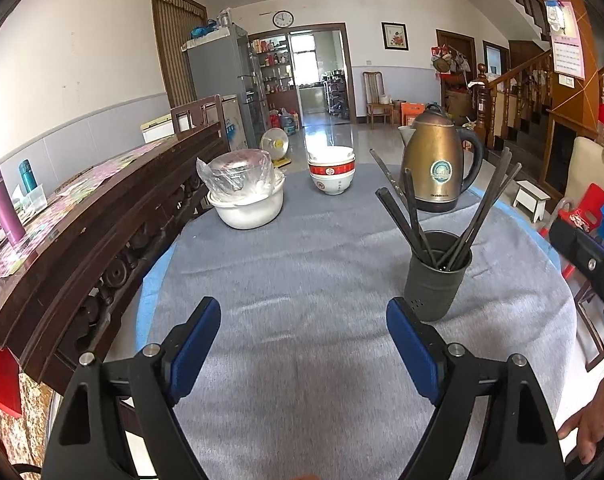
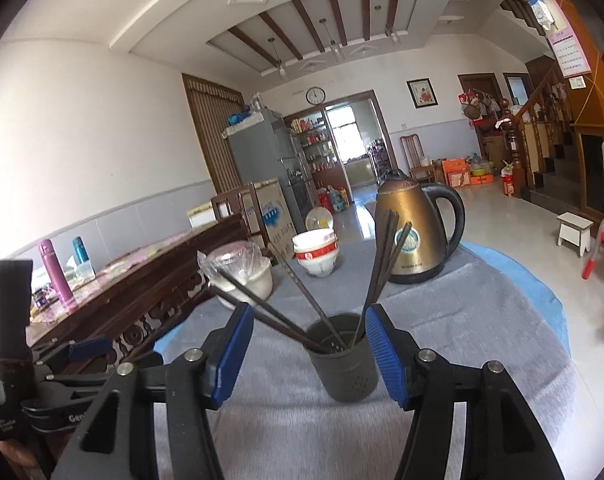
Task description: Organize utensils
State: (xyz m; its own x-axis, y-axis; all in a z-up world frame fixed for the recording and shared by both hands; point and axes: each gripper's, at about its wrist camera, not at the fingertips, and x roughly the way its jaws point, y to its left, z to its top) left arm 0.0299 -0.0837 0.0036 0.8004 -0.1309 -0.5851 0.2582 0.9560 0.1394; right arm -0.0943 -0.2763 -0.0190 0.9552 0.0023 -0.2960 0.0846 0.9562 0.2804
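A dark grey utensil holder (image 1: 436, 276) stands on the grey table cloth (image 1: 302, 264), with several dark chopsticks (image 1: 406, 212) leaning out of it to both sides. My left gripper (image 1: 303, 328) is open and empty, to the left of the holder and nearer to me. In the right wrist view the holder (image 2: 344, 360) sits between and just beyond my open right gripper (image 2: 307, 338), with nothing in it; the chopsticks (image 2: 382, 264) fan up past the blue pads. The left gripper also shows at the left edge of that view (image 2: 62, 364).
A bronze electric kettle (image 1: 436, 160) stands behind the holder. Stacked red-and-white bowls (image 1: 332, 172) and a white pot with a plastic-wrapped lid (image 1: 244, 196) stand at the far side of the table. A dark wooden bench back (image 1: 102, 216) runs along the left.
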